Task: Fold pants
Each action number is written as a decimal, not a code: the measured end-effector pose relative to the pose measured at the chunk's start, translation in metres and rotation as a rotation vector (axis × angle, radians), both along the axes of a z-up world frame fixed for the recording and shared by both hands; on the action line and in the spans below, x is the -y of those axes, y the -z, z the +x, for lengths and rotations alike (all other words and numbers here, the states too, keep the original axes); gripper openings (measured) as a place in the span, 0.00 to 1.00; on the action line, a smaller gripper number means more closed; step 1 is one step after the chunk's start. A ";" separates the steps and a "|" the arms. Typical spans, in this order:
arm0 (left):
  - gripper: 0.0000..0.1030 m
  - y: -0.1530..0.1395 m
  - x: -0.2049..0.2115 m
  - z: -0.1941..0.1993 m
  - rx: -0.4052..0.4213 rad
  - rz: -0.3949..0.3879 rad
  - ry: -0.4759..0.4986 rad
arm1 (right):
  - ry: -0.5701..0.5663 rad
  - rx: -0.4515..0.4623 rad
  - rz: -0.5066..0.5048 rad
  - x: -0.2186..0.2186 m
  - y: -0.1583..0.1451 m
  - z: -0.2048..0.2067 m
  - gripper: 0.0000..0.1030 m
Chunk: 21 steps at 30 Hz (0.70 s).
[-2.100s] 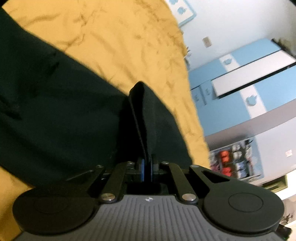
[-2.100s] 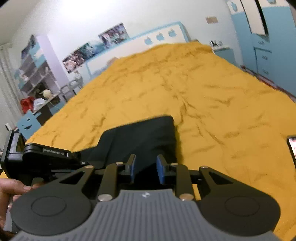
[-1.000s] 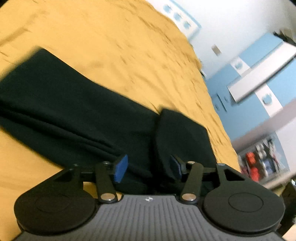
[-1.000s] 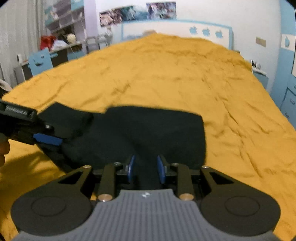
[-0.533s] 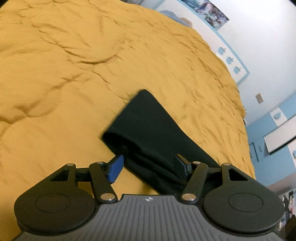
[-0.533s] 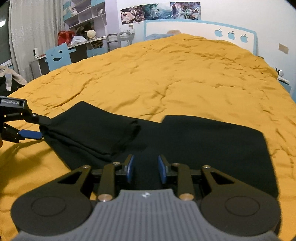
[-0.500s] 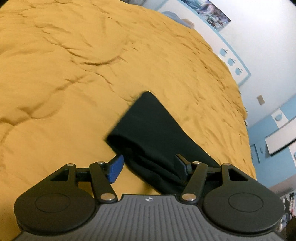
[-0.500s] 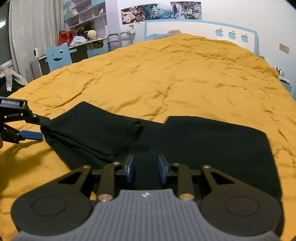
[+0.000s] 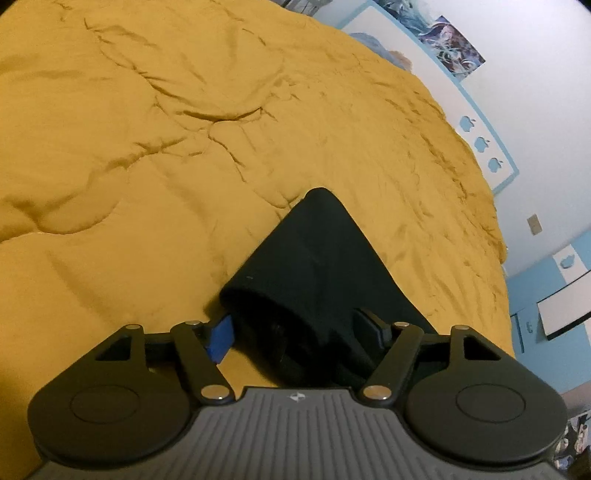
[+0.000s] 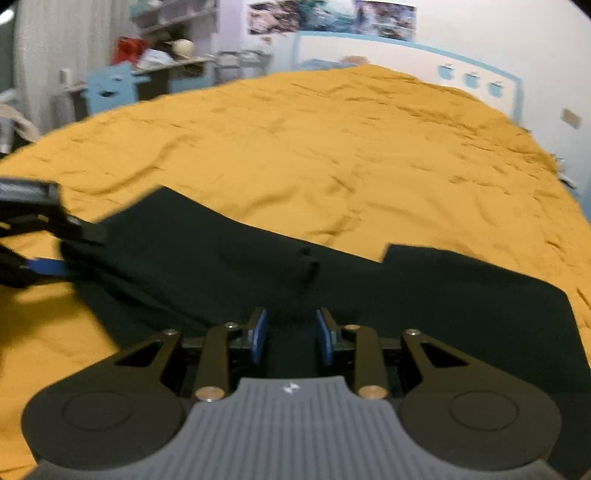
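Your left gripper (image 9: 295, 332) was pinched shut on a fold of the pants (image 9: 314, 266) two seconds ago. Since then it has let go, and its two fingers now stand wide apart, with the thick folded end of the pants sitting between them. The blue pad (image 9: 220, 339) on one finger is right beside the cloth, but the other finger is dark against the dark cloth, so you may or may not be touching there.

Your right gripper (image 10: 290, 336) has kept about the same small gap the whole time. It is open, and black cloth lies under and between its fingers. This picture is blurry, so you cannot tell if the pads (image 10: 257, 336) press on the cloth.

The pants have spread out. Before, they looked like a short bunch in front of your right gripper. Now they lie long and flat across the yellow bedspread (image 10: 332, 155), with one doubled layer on the left side and a flat part on the right. In the right wrist view your left gripper (image 10: 55, 247) shows at the far left end of the pants.

There is a small logo mark on each gripper body, but no words you can read now. The headboard (image 10: 476, 83) has three little blue apple shapes. Posters (image 10: 332, 18) hang on the wall above it. A shelf (image 10: 162, 55) at the back holds red and white things, too blurry to name.
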<state>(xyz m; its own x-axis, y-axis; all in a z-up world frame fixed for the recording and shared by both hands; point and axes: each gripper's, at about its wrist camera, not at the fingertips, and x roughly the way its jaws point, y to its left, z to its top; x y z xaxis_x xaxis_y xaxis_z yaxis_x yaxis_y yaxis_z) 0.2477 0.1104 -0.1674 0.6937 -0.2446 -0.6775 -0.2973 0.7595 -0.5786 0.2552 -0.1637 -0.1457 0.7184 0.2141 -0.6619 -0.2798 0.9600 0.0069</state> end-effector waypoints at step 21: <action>0.19 0.005 0.000 0.006 0.007 -0.018 -0.063 | 0.004 0.010 0.033 0.002 0.031 0.000 0.25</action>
